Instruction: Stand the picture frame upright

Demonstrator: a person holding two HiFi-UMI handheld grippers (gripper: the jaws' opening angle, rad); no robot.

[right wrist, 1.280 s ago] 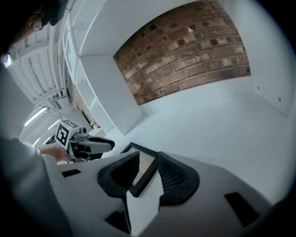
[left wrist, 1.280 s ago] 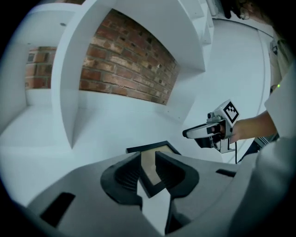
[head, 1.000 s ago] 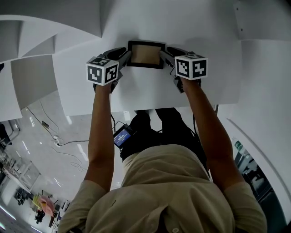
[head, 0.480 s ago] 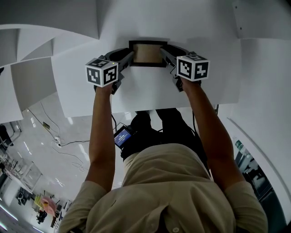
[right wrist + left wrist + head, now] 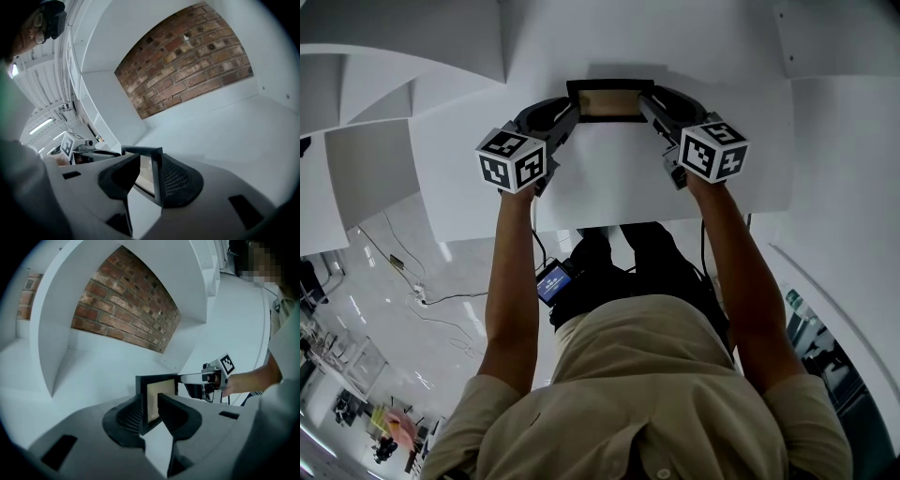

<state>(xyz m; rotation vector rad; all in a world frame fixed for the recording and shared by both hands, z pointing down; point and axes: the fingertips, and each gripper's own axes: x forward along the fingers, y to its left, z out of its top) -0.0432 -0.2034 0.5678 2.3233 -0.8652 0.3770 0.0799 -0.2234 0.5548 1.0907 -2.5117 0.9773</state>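
Gripping a black rectangular picture frame [image 5: 609, 100] with a tan panel by its two short sides, a person in a beige shirt [image 5: 666, 394] holds it just in front of the red brick wall [image 5: 126, 310] that backs a white alcove. The frame is tipped up on its long side, close to upright, with its tan face turned away from the brick wall and toward the person. On the side to the person's left, the dark grey left gripper [image 5: 150, 404] is clamped across the frame's border: one ribbed jaw sits behind it, on the brick-wall side, and the other lies over the front of the panel, with the opening no wider than the frame is thick. The right gripper [image 5: 150, 164] takes the opposite side the same way. Its jaws have just been closing with the frame between them, and the meshed jaw nearer the brick wall lies flat against the black border. A black-and-white marker cube [image 5: 514, 159] tops each gripper, on the side away from the brick wall. The flat white surface [image 5: 609, 187] runs from the brick wall back toward the person. The jaws hide whether the frame's lower edge rests on it.
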